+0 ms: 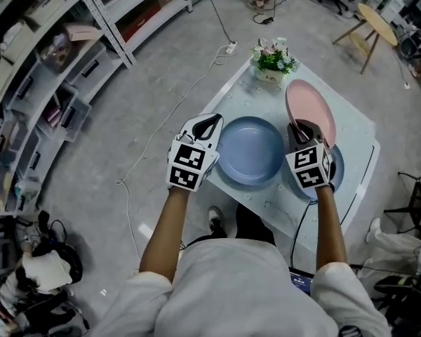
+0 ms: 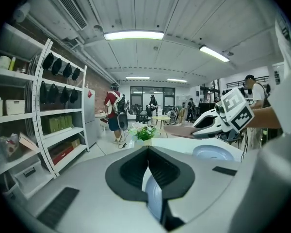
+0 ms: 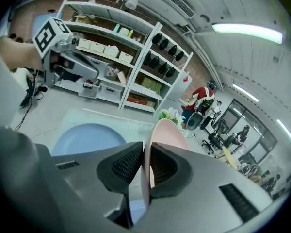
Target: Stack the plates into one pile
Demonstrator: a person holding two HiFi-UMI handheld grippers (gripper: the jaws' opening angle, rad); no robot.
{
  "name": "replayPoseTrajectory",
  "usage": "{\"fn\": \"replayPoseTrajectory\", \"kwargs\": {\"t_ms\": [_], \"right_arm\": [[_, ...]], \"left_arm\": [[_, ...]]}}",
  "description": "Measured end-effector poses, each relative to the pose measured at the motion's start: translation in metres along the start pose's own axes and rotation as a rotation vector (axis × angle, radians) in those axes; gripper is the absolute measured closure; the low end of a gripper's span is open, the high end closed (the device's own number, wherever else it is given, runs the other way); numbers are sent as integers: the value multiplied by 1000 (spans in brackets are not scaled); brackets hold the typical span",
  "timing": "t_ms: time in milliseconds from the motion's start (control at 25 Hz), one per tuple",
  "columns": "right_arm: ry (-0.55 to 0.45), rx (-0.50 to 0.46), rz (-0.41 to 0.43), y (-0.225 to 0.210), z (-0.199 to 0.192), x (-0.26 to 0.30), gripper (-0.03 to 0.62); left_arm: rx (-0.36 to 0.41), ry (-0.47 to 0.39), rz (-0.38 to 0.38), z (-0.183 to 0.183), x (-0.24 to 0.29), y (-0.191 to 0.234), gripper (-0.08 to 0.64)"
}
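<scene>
A large blue plate [image 1: 251,151] lies flat in the middle of the white table [image 1: 352,128]. My left gripper [image 1: 212,123] sits at that plate's left rim, jaws shut with nothing pinched; the blue rim [image 2: 153,198] shows just under them. My right gripper [image 1: 302,127] is shut on the edge of a pink plate [image 1: 312,107], which it holds tilted up off the table. In the right gripper view the pink plate [image 3: 167,132] runs between the pads [image 3: 126,164]. A second blue plate [image 1: 338,175] lies under the right gripper.
A small pot of flowers [image 1: 272,63] stands at the table's far end. Metal shelving [image 1: 49,69] with boxes lines the left. A cable [image 1: 165,135] trails on the floor left of the table. A wooden stool [image 1: 372,23] stands far right; people stand in the background.
</scene>
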State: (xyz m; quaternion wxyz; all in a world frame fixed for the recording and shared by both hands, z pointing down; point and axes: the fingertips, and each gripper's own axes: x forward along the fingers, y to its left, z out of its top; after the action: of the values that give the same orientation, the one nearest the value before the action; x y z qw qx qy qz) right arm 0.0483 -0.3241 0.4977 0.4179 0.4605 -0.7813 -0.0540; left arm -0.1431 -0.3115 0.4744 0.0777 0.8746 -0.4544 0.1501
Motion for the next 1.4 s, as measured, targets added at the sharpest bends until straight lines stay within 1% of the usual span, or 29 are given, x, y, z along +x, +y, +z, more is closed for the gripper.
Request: {"fn": "replayPoseTrajectory", "kwargs": {"t_ms": [160, 320, 480, 560, 720, 840, 920, 1080, 1160, 1240, 1320, 1400], "right_arm": [[-35, -53, 31, 56, 16, -28, 533], [-35, -131, 77, 101, 18, -39, 529], [-16, -245, 128, 142, 11, -36, 529], [-5, -285, 154, 161, 11, -31, 529], [12, -342, 208, 194, 8, -24, 526], [14, -367, 227, 214, 7, -18, 526], [28, -357, 251, 223, 3, -15, 528], [68, -311, 329, 242, -9, -8, 529], [101, -280, 363, 250, -19, -4, 509], [146, -195, 393, 253, -28, 4, 476], [180, -65, 430, 251, -31, 8, 420], [184, 37, 458, 249, -33, 2, 377]], "left_arm": [[4, -13, 0, -8, -37, -8, 543], [-5, -14, 16, -16, -63, -12, 543], [-17, -4, 38, -27, -81, -12, 543], [-24, 6, 47, -34, -91, -8, 543], [-35, 20, 64, -48, -107, -5, 543], [-37, 29, 70, -56, -115, -3, 543], [-39, 33, 75, -58, -118, -1, 543], [-42, 37, 77, -59, -120, -3, 543], [-45, 37, 76, -59, -120, -5, 543], [-46, 38, 73, -59, -120, -4, 543], [-48, 43, 69, -61, -120, -4, 543], [-56, 54, 60, -66, -120, -8, 543]]}}
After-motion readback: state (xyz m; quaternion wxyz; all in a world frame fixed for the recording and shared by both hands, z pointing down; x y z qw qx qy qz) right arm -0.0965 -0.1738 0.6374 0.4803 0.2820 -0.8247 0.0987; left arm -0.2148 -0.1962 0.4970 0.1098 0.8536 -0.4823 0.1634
